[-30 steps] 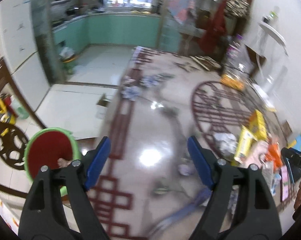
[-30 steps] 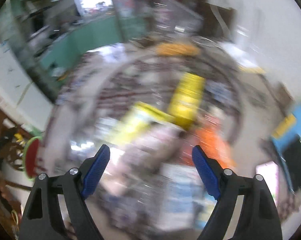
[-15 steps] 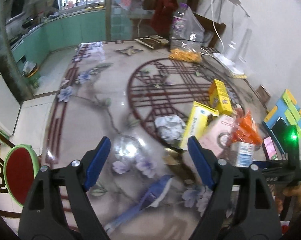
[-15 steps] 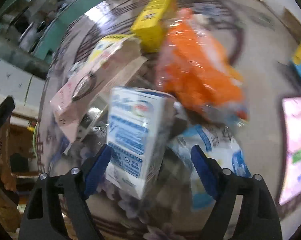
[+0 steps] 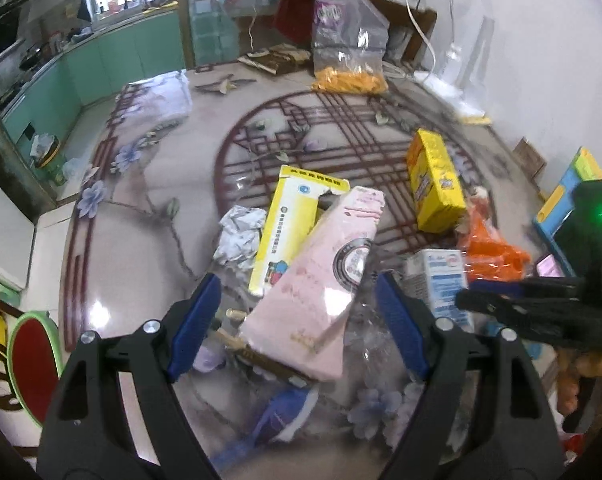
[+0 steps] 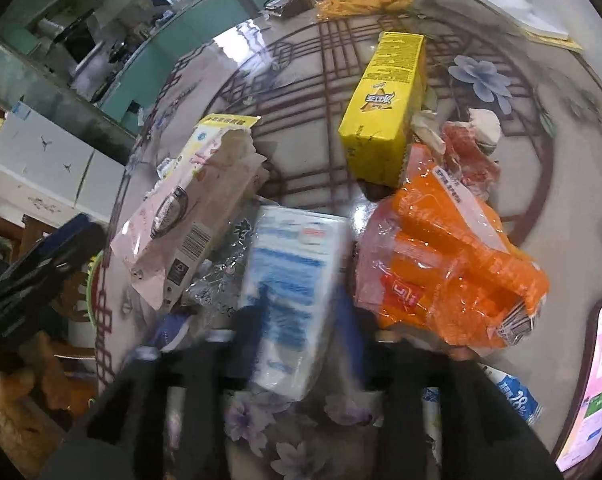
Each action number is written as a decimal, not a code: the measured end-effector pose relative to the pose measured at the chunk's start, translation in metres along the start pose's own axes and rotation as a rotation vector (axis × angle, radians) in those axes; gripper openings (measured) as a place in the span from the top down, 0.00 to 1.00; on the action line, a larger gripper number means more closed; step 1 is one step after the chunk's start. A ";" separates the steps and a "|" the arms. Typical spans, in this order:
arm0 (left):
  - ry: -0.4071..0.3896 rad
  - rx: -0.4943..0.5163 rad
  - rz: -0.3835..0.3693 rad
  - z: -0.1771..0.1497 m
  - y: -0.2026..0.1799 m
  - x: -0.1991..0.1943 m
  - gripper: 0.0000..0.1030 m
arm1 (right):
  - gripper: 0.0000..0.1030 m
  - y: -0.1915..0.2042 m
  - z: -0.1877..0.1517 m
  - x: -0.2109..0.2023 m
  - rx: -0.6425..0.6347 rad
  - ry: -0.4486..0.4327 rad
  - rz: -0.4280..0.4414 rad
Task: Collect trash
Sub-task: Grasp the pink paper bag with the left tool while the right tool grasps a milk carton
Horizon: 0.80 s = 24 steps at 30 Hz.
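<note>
Carton, a white-and-blue paper drink box (image 6: pixel 291 300), stands near the counter (image 6: pixel 501 128) front edge between the right gripper (image 6: pixel 297 328)'s closing jaws; blur hides contact. Left gripper (image 5: pixel 297 328) spread over pink cardboard box (image 5: pixel 325 280). A glancing pinch could topple it.

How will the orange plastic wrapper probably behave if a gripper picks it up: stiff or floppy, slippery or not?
The orange plastic wrapper looks crumpled and thin, so it will probably flop and fold under the pads. Its glossy film may be slippery. It appears empty, so likely very light.
</note>
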State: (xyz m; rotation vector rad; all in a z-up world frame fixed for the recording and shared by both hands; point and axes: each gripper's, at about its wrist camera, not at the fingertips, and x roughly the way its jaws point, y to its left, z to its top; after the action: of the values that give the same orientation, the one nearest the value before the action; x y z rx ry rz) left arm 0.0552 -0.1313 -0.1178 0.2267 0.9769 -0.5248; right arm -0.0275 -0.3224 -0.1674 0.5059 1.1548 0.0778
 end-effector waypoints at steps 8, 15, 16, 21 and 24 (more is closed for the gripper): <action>0.115 0.018 -0.028 0.005 -0.014 0.050 0.44 | 0.43 -0.002 -0.005 -0.008 0.024 0.008 0.012; 0.074 -0.037 -0.073 0.008 -0.011 0.032 0.53 | 0.40 0.004 -0.007 -0.005 0.028 0.021 0.009; 0.050 -0.057 -0.077 0.008 -0.008 0.022 0.53 | 0.40 0.006 -0.006 -0.004 0.032 0.023 0.009; -0.034 -0.107 -0.072 0.012 0.005 -0.018 0.53 | 0.29 0.010 -0.003 0.007 0.040 0.038 -0.022; -0.078 -0.119 -0.044 0.011 0.012 -0.038 0.53 | 0.30 0.016 -0.001 0.018 0.037 0.055 -0.038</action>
State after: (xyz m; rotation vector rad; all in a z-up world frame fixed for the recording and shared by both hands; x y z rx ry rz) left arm 0.0526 -0.1131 -0.0807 0.0781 0.9353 -0.5103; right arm -0.0177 -0.3027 -0.1762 0.5174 1.2214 0.0381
